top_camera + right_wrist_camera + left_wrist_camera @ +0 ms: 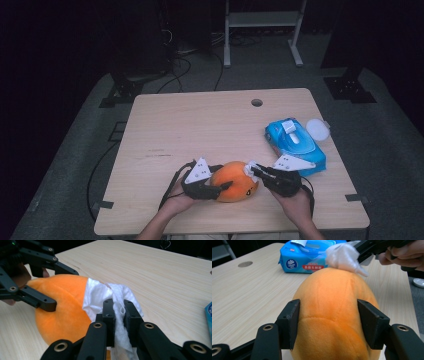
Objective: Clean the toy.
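An orange plush toy [234, 180] lies near the table's front edge. My left gripper [216, 188] is shut on it, one jaw pressing each side of the plush [332, 315]. My right gripper [254, 171] is shut on a crumpled white wet wipe [119, 312], and the wipe [344, 257] rests against the top of the plush [62, 305]. In the right gripper view the left gripper [47, 287] clamps the toy from the far side. A hand holds each gripper.
A blue pack of wet wipes [295, 145] with a white flip lid lies at the right of the table [200, 125], a white round lid [318, 129] beside it. A cable hole [256, 102] sits near the far edge. A metal frame stands beyond the table.
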A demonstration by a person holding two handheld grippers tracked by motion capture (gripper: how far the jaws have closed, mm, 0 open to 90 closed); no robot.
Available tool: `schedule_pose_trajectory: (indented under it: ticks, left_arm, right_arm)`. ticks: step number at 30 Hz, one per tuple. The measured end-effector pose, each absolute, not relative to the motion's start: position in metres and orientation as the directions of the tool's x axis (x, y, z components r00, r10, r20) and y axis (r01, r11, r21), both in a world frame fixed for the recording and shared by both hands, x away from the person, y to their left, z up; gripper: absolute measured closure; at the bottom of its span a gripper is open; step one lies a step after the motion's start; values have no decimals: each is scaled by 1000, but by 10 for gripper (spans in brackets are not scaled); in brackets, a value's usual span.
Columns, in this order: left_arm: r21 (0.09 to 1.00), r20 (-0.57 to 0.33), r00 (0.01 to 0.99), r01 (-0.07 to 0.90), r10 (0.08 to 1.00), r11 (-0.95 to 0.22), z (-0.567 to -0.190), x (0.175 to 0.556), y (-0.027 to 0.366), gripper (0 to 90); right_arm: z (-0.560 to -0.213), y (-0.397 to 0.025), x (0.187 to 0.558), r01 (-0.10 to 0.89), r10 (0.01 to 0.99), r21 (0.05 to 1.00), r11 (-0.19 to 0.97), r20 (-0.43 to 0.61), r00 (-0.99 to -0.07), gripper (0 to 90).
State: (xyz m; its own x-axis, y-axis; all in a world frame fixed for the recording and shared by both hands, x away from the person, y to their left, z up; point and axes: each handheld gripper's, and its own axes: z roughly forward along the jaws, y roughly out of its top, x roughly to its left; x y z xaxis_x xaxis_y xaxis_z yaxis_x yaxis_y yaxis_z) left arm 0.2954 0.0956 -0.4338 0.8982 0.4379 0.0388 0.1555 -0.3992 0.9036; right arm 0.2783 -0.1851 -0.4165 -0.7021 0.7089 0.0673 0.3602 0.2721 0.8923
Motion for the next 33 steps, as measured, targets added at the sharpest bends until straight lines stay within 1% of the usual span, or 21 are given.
schedule_pose_trajectory:
  ticks: [1, 4, 5, 6, 7, 9, 11, 16, 22, 25, 29, 32, 33]
  left_arm:
    - [904, 31, 899, 161, 437, -397, -432, 296, 96, 383]
    - [921, 12, 899, 160, 437, -356, -428, 295, 94, 235]
    - [918, 25, 900, 152, 435, -366, -428, 294, 92, 225]
    - [911, 52, 901, 134, 431, -390, -429, 293, 89, 256]
    - [908, 75, 899, 117, 432, -401, -430, 292, 89, 319]
    - [907, 64, 891, 136, 450, -398, -431, 294, 90, 379]
    - [907, 57, 882, 150, 469, -393, -433, 298, 95, 405]
    - [910, -17, 867, 221, 498, -352, -438, 309, 109, 422]
    - [906, -48, 850, 259, 525, -335, -440, 314, 116, 430]
    - [906, -54, 846, 265, 530, -331, -441, 315, 117, 430]
    - [906, -61, 842, 272, 536, -324, -441, 317, 118, 430]
    - [905, -85, 830, 296, 552, -306, -442, 318, 119, 429]
    - [905, -88, 829, 298, 552, -303, -443, 319, 119, 429]
  right_arm:
    - [-415, -181, 276, 348, 704, 896, 276, 59, -708, 811]
    - [-410, -170, 270, 302, 681, 904, 304, 15, -732, 811]
    - [-411, -169, 270, 298, 674, 906, 301, 19, -738, 811]
    - [-411, -170, 271, 301, 676, 905, 300, 21, -737, 811]
    - [-412, -171, 272, 307, 682, 903, 302, 20, -731, 811]
    - [-417, -177, 276, 323, 695, 898, 298, 27, -718, 811]
    - [-420, -181, 279, 346, 711, 890, 297, 36, -702, 811]
    - [-424, -182, 280, 360, 717, 880, 309, 32, -696, 811]
    - [-417, -167, 268, 295, 667, 891, 346, -12, -745, 810]
    - [-420, -168, 271, 307, 676, 885, 350, -12, -737, 811]
    - [-428, -175, 277, 353, 703, 867, 352, 5, -711, 811]
    - [-425, -171, 274, 341, 694, 873, 349, 4, -720, 810]
    - [-422, -166, 270, 317, 676, 879, 357, -9, -737, 810]
